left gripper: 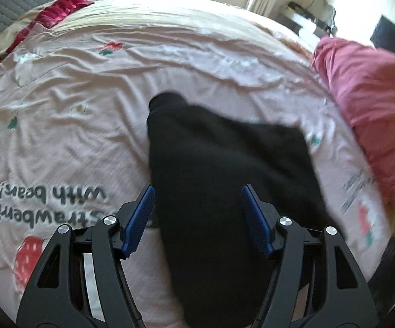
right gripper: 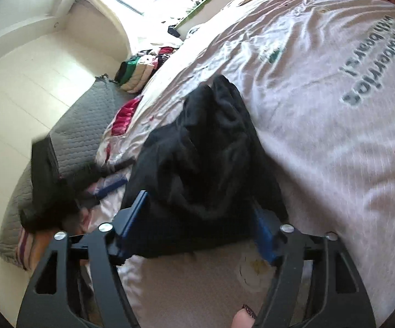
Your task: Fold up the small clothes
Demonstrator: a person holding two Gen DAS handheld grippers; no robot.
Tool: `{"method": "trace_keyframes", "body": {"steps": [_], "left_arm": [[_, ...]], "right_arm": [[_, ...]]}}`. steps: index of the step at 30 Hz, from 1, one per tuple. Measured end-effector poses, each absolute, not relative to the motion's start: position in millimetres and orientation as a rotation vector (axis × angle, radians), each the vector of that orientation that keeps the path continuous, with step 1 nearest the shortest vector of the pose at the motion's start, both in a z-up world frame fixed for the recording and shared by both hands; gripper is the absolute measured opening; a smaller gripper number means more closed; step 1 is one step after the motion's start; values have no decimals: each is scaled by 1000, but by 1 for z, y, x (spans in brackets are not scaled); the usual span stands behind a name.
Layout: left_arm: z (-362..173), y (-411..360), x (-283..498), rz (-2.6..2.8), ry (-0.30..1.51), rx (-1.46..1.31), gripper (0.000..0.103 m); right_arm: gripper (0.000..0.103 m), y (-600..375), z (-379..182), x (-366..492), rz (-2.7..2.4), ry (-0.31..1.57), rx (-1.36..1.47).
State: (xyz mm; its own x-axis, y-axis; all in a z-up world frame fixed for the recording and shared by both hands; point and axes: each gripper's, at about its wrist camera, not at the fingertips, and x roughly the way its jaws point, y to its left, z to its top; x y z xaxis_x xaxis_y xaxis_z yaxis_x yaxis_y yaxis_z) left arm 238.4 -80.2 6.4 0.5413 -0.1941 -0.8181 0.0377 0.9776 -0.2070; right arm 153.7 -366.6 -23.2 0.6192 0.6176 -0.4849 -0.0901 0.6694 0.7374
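Observation:
A small black garment (left gripper: 224,164) lies crumpled on the pale pink strawberry-print bedcover (left gripper: 74,95). My left gripper (left gripper: 198,188) hovers over its near part with its jaws open; the blue pads (left gripper: 142,218) stand clear of the cloth on either side. In the right wrist view the same garment (right gripper: 205,150) is bunched in folds. My right gripper (right gripper: 199,202) is open, with the cloth's near edge between its blue pads (right gripper: 131,218), which do not press on it. The left gripper (right gripper: 107,186) shows there as a blurred dark shape at the garment's left.
A rumpled pink-red blanket (left gripper: 369,109) lies at the bed's right edge. A crimson velvet cloth (left gripper: 52,13) and a grey quilted cover (right gripper: 88,125) sit at the far side, with a pile of folded clothes (right gripper: 140,68) beyond. A fingertip (right gripper: 245,317) shows at the bottom.

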Motion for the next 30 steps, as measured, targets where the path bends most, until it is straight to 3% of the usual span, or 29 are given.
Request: {"method": "trace_keyframes", "body": {"steps": [4, 9, 12, 13, 17, 20, 24, 30], "left_arm": [[-2, -79, 224, -146, 991, -144, 57], [2, -83, 218, -155, 981, -120, 57], [2, -87, 215, -164, 978, -116, 57], [3, -87, 214, -166, 977, -119, 57], [3, -87, 211, -187, 976, -120, 57], [-1, -89, 211, -204, 992, -129, 57], [-5, -93, 211, -214, 1006, -134, 58], [-5, -91, 208, -211, 1009, -144, 57]], "right_arm": [[75, -364, -19, 189, 463, 864, 695], [72, -354, -19, 225, 499, 945, 637], [26, -345, -15, 231, 511, 947, 545], [24, -344, -10, 229, 517, 933, 516], [23, -341, 8, 219, 523, 834, 406], [23, -337, -11, 220, 461, 873, 333], [31, -346, -35, 218, 432, 893, 399], [40, -346, -25, 203, 366, 878, 343]]}}
